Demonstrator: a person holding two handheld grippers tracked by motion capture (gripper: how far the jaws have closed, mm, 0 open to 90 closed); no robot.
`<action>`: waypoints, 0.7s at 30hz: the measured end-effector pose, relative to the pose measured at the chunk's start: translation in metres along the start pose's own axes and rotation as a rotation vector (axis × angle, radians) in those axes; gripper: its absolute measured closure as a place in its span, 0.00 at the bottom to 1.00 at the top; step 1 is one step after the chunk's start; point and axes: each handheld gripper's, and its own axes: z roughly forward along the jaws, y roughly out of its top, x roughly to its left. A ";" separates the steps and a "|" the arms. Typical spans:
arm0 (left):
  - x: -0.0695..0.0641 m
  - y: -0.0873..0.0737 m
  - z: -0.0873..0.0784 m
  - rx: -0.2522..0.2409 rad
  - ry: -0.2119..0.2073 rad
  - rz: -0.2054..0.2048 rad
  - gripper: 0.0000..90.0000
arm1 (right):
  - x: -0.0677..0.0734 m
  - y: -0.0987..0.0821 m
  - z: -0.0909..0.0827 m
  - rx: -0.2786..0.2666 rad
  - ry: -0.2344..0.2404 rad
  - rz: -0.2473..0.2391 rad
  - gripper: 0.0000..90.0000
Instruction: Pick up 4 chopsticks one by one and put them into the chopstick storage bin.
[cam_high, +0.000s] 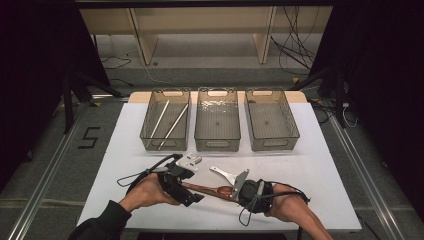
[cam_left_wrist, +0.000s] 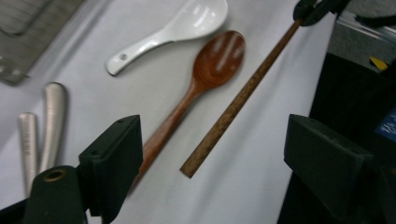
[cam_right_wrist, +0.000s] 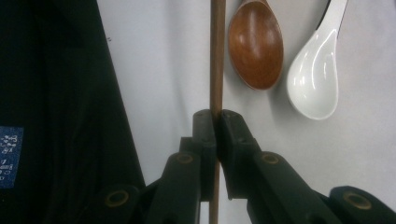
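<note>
A dark wooden chopstick (cam_right_wrist: 216, 56) lies slanted over the white table, and my right gripper (cam_right_wrist: 217, 116) is shut on it partway along its length. In the left gripper view the chopstick's free end (cam_left_wrist: 210, 140) sits between the wide-apart jaws of my left gripper (cam_left_wrist: 215, 140), which is open and not touching it. Just beside the chopstick lies a brown wooden spoon (cam_left_wrist: 205, 79), its handle running close to one left jaw. Beyond it is a white ceramic spoon (cam_left_wrist: 173, 30). From above, the left gripper (cam_high: 196, 196) and right gripper (cam_high: 235, 192) face each other near the table's front edge.
Three clear bins stand in a row at the back: the left bin (cam_high: 164, 144) holds two pale chopsticks (cam_high: 167, 122), the middle bin (cam_high: 217, 145) and right bin (cam_high: 274, 144) look bare. Two metal handles (cam_left_wrist: 44, 121) lie beside my left gripper. White tabletop (cam_high: 310, 175) stretches to the right.
</note>
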 end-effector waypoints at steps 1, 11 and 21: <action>-0.001 0.001 0.002 0.013 -0.009 0.006 0.22 | 0.001 0.001 0.000 -0.003 0.000 0.005 0.95; -0.009 0.007 0.014 0.113 -0.034 0.089 0.33 | 0.004 0.002 -0.001 -0.007 0.016 -0.026 0.95; -0.013 0.008 0.022 0.182 -0.037 0.169 0.57 | 0.007 0.003 0.001 -0.006 0.021 -0.049 0.95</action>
